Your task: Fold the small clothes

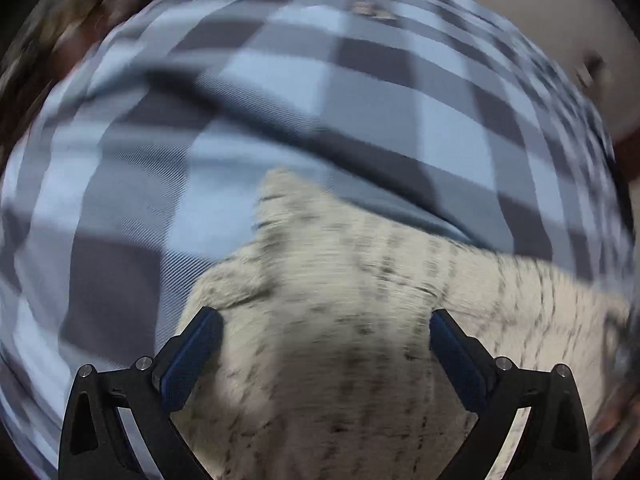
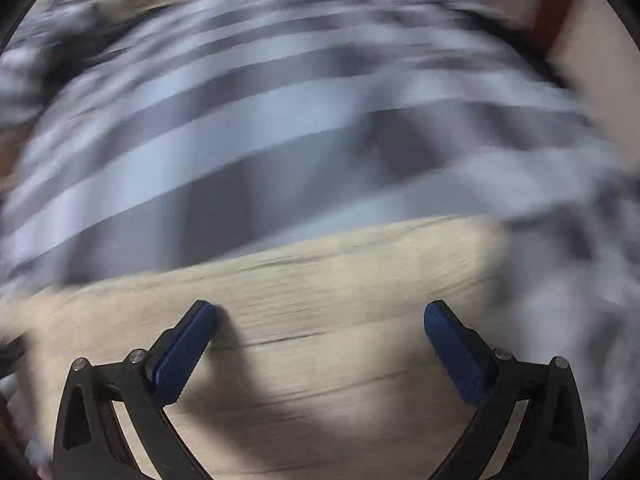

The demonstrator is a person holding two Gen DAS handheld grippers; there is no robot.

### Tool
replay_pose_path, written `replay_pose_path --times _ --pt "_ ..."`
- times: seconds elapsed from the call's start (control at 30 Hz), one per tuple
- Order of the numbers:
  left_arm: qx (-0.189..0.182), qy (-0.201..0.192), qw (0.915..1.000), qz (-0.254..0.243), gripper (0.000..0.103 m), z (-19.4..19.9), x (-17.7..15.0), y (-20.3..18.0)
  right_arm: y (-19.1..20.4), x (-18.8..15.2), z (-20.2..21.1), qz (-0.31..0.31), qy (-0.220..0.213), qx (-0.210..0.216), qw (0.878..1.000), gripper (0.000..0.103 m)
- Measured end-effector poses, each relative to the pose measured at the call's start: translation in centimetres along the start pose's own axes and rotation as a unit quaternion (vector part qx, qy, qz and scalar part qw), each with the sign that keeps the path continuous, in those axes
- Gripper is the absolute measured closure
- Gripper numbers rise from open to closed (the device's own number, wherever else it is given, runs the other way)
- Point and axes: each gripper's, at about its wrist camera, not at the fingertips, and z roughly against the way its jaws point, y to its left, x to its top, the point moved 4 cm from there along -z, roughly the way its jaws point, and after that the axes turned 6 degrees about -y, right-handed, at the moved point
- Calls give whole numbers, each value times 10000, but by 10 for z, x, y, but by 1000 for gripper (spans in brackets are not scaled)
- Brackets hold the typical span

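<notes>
A blue, grey and white checked garment (image 1: pixel 304 92) lies spread on a pale wood-grain table (image 1: pixel 340 320), filling the upper part of the left wrist view, with a dark fold line running across it. My left gripper (image 1: pixel 326 332) is open and empty above bare table just short of the cloth's edge. The same checked garment (image 2: pixel 280 128) fills the upper part of the right wrist view, heavily blurred. My right gripper (image 2: pixel 320 320) is open and empty over the bare table (image 2: pixel 320 280), close to the cloth's near edge.
A pale wall or floor (image 1: pixel 520 8) shows at the top right of the left wrist view. A reddish-brown strip (image 2: pixel 556 12) shows at the top right of the right wrist view. Dark blurred shapes (image 2: pixel 48 52) lie at the upper left.
</notes>
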Motion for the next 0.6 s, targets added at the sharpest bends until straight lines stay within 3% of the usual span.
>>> replay_pose_path --times 0.03,0.07,0.13,0.17,0.23,0.27,0.3,0.33,0.37,0.4,0.43,0.47,0.53,0.6 --pt "284 -61 9995 94 0 3 3 10 -23 0 -2 -201 71 -579 9981 1" --pt "806 -185 9965 75 0 9 6 23 -46 -2 -8 -526 242 -756 9955 1" --pt "1195 -386 9921 85 0 19 11 36 -83 -12 -19 -1590 619 -70 9853 1" --pt "1414 -453 9889 116 0 26 12 43 -96 -18 -20 -1987 722 39 9774 1" --pt "1753 -604 9825 167 0 39 13 52 -107 -21 -10 -1993 622 -333 9774 1" --pt "2266 -753 9710 121 0 49 12 57 -114 -20 2 -1765 460 -1007 9780 1" --pt "2430 -836 9664 84 0 52 12 60 -118 -19 11 -1580 345 -1600 9738 1" --pt "2495 -943 9638 38 0 58 12 60 -126 -17 23 -1369 199 -2383 9613 1" --pt "2384 -1000 9660 17 0 62 14 59 -137 -16 33 -1339 81 -2780 9512 1" --pt "2197 -1008 9703 11 0 65 15 54 -140 -17 35 -1438 46 -2733 9511 1" --pt "1929 -1002 9761 4 0 68 15 48 -147 -18 39 -1677 66 -2354 9573 1" --pt "1548 -979 9831 -49 0 72 11 38 -149 -25 37 -1920 195 -1746 9655 1" --pt "1163 -900 9888 -249 0 78 1 21 -138 -27 22 -2153 500 -751 9724 1" --pt "797 -635 9926 -655 0 76 -12 -5 -114 -39 17 -2299 864 308 9689 1"
